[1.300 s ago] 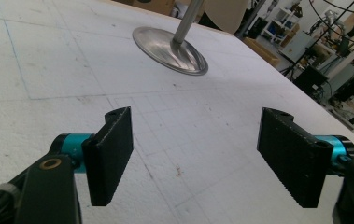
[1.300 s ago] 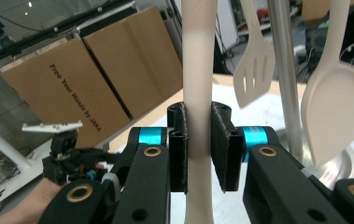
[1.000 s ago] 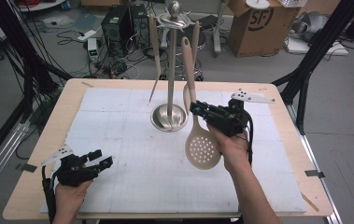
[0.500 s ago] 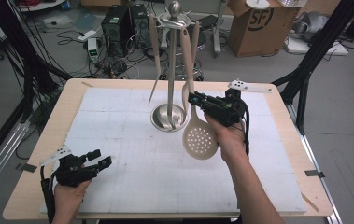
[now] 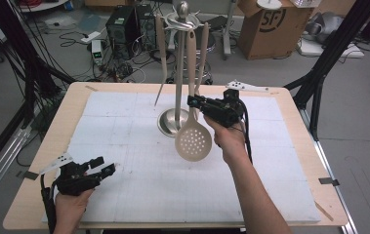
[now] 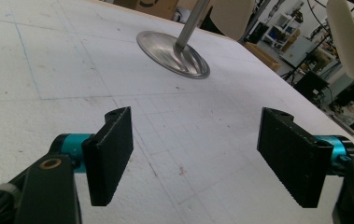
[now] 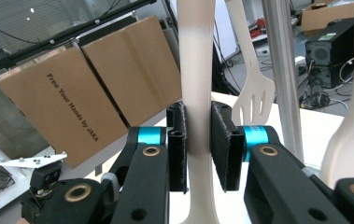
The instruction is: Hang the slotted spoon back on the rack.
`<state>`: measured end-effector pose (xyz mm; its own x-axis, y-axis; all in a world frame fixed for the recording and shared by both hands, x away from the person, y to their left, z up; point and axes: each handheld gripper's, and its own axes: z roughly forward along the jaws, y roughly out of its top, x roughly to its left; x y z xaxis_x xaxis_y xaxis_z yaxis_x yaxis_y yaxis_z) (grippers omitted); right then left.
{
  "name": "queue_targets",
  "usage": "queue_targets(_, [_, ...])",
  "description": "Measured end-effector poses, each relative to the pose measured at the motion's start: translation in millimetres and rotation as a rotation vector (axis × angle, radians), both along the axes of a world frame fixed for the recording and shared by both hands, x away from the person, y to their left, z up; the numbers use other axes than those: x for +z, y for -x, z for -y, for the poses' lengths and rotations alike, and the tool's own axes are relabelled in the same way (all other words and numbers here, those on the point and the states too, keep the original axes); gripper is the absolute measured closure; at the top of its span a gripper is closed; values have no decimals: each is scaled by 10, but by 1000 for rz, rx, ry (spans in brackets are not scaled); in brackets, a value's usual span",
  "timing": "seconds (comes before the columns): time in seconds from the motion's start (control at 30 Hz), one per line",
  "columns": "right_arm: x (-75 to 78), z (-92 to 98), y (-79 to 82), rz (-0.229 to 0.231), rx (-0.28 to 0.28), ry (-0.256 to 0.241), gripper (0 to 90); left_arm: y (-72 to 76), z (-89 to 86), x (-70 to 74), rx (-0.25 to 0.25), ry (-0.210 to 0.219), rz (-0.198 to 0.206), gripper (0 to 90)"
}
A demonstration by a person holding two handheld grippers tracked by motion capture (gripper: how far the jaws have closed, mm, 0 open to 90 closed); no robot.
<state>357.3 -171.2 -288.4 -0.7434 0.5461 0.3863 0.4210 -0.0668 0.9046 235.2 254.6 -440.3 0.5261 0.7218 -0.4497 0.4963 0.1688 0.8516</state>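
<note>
- Looking across the wide wooden table (image 5: 297, 146) with its white gridded foam mat (image 5: 138, 195), we find the work gathered at the far middle, around the rack.
- The tall brushed-steel utensil stand (image 5: 178, 73), a pole on a round dished base, rises at the far centre of the mat; a cream slotted turner (image 5: 160, 58) and one more cream tool hang from its top arms.
- The cream plastic skimmer with the round perforated bowl (image 5: 193, 142) hangs upright just right of the pole, bowl down and near the base, handle running up toward the top arms. We cannot tell whether its end is on a hook.
- The right gripper (image 5: 198, 103) comes in from the right and is clamped on the skimmer's handle at mid-height; in the right gripper view (image 7: 198, 144) both black pads press flat on the cream shaft.
- The left gripper (image 5: 105, 165) rests low at the near left corner, well apart from the stand, jaws spread wide with nothing between them (image 6: 195, 158).
- We judge the step in hand to be the carry of the skimmer at the rack, either onto a hook or off it.
- The next move, as we read it, calls for a steady vertical travel that keeps the bowl clear of the pole and the neighbouring tools.
</note>
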Motion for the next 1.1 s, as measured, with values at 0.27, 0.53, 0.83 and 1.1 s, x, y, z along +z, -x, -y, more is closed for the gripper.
queue_targets(0.27, [-78, 55, -119, -95, -38, -60, 698, 4, -2, 3, -1, 1, 1, 275])
queue_targets(0.53, [-85, 134, -125, -134, -92, -47, 496, 1, 6, -3, -2, -3, -4, 275])
queue_targets(0.83, [-127, 172, 32, -95, -100, 6, 240, 3, 30, -2, -6, -7, 1, 275])
queue_targets(1.1, [-299, 372, 169, -85, -100, -11, 183, -12, 50, -10, -11, -15, 4, 274])
